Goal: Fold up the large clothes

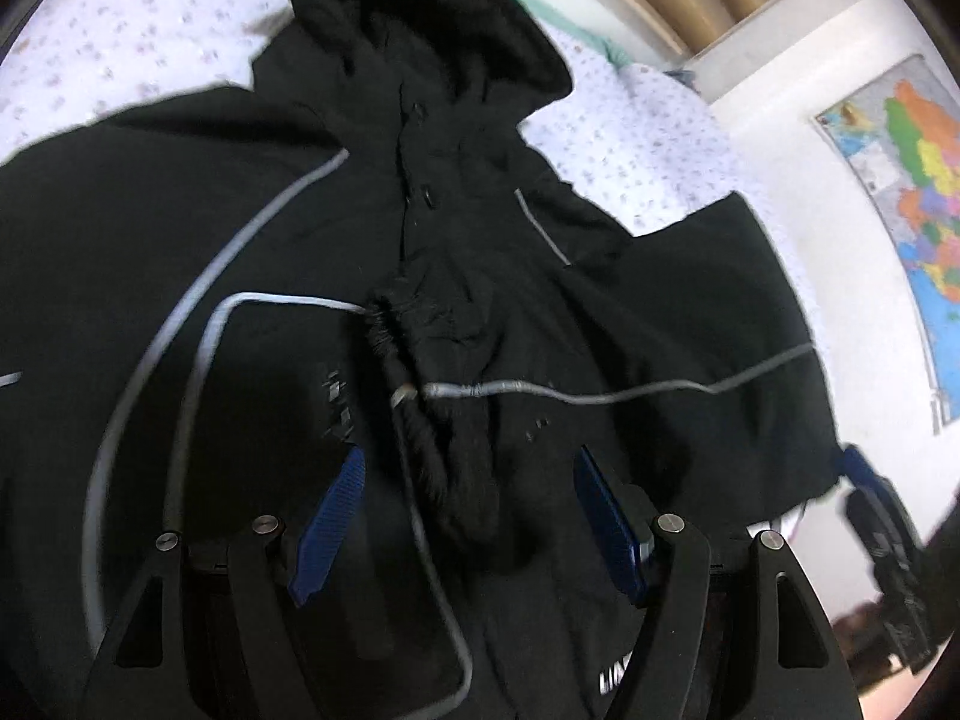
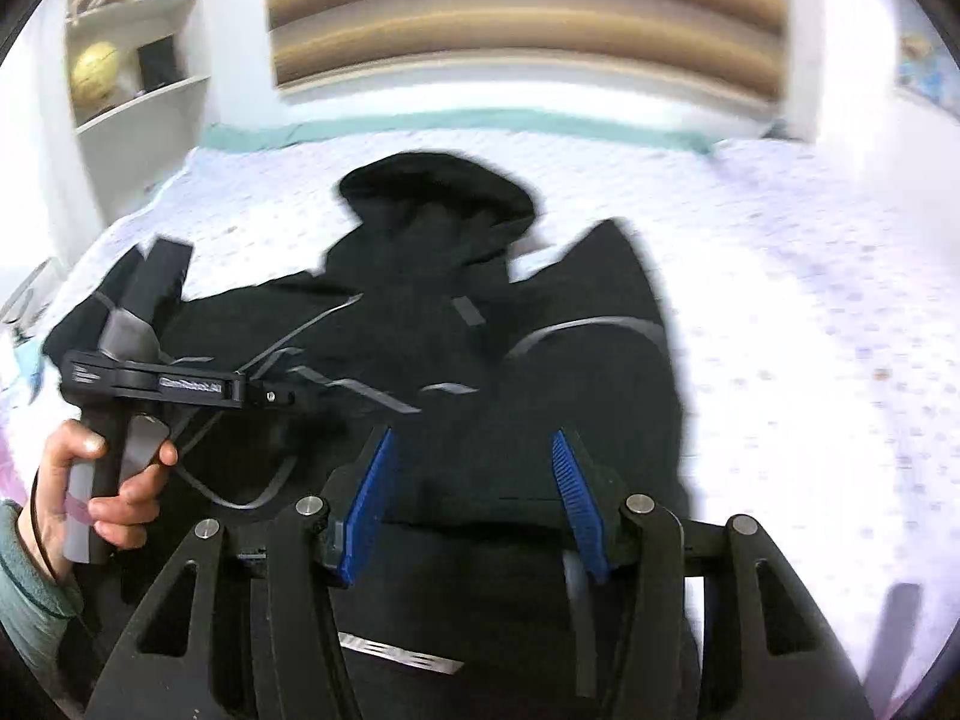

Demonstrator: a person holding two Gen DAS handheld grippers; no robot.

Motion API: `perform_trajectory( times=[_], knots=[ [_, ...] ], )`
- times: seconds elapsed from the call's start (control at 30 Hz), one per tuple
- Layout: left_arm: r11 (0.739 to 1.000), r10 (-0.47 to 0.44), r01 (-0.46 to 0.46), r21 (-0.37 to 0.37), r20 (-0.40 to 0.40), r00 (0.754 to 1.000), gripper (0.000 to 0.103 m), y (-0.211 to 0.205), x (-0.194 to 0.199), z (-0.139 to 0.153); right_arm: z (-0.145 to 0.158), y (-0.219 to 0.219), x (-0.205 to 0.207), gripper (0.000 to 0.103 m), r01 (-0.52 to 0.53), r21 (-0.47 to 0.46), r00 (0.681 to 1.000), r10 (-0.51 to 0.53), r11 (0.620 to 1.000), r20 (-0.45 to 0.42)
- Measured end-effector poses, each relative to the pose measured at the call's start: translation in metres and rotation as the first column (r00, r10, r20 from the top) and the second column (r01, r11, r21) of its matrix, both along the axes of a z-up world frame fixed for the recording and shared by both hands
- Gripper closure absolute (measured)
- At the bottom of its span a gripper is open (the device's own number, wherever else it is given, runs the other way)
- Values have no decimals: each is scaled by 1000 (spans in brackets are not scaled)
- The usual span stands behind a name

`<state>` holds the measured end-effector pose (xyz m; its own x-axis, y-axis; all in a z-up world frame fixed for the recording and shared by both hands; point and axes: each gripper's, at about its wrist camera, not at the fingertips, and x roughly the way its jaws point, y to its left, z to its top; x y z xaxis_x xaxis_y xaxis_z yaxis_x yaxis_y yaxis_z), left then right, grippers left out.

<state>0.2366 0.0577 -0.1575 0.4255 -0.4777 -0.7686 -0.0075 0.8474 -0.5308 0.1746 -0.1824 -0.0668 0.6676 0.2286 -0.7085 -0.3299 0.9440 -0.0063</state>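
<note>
- Here, you have one black hooded jacket (image 1: 456, 252) spread front-up on the one bed (image 1: 630, 138), whose sheet is white with a small flower print; take the jacket as your landmark.
- Its one hood (image 1: 420, 18) lies at the far end, toward the wooden headboard (image 2: 522, 18).
- You can count several thin grey piping lines (image 1: 282, 300) curving across the chest and sleeves of the jacket.
- Your left gripper (image 1: 468, 516) hangs over the jacket's lower front; its two blue pads (image 1: 330, 522) stand spread, one to each side of the bunched zip line, and they press on nothing.
- Your right gripper (image 2: 474, 498) hangs over the jacket's near hem; its two blue pads (image 2: 366, 504) are likewise apart, with black cloth below them and none caught between them.
- From the right wrist view, your left hand (image 2: 102, 480) grips the handle of the left gripper over the jacket's left side, and one green sleeve cuff shows at that wrist.
- Beyond the jacket, one white shelf unit (image 2: 138, 48) stands left of the headboard with one yellowish globe (image 2: 96, 69) on it.
- One coloured wall map (image 1: 906, 198) hangs on the wall to the jacket's right.
</note>
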Motion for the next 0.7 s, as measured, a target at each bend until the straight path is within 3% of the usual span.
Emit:
perform_trajectory(
  times=[0.03,0.1,0.2,0.3,0.4,0.5,0.6,0.67,0.7],
  knots=[
    [1000,0,0,12,9,1000,69,-7,5,-3,3,-9,-1,47,34,-23,999,-34,999,19],
    [998,5,-6,63,17,1000,81,-12,7,-4,5,-23,3,47,89,-56,996,-88,994,34],
    [996,46,-54,77,108,993,83,0,-5,17,-2,-41,18,47,140,-60,990,-140,988,5],
    [983,130,-154,98,221,967,83,36,-29,51,-15,-41,39,47,141,-44,989,-143,989,-45],
    [946,237,-283,159,258,937,83,88,-61,72,-35,-22,61,47,105,-39,988,-109,994,-113],
    [932,268,-304,196,192,944,83,121,-75,60,-65,9,79,47,47,-30,982,-51,998,-184],
    [929,231,-234,286,43,972,81,124,-75,17,-113,33,90,47,35,-67,957,-53,997,-287],
    [923,207,-207,323,36,978,78,119,-76,4,-137,44,94,46,45,-141,951,-85,989,-297],
    [921,199,-208,330,60,978,78,117,-78,5,-140,50,91,45,43,-178,961,-90,983,-263]
  ],
)
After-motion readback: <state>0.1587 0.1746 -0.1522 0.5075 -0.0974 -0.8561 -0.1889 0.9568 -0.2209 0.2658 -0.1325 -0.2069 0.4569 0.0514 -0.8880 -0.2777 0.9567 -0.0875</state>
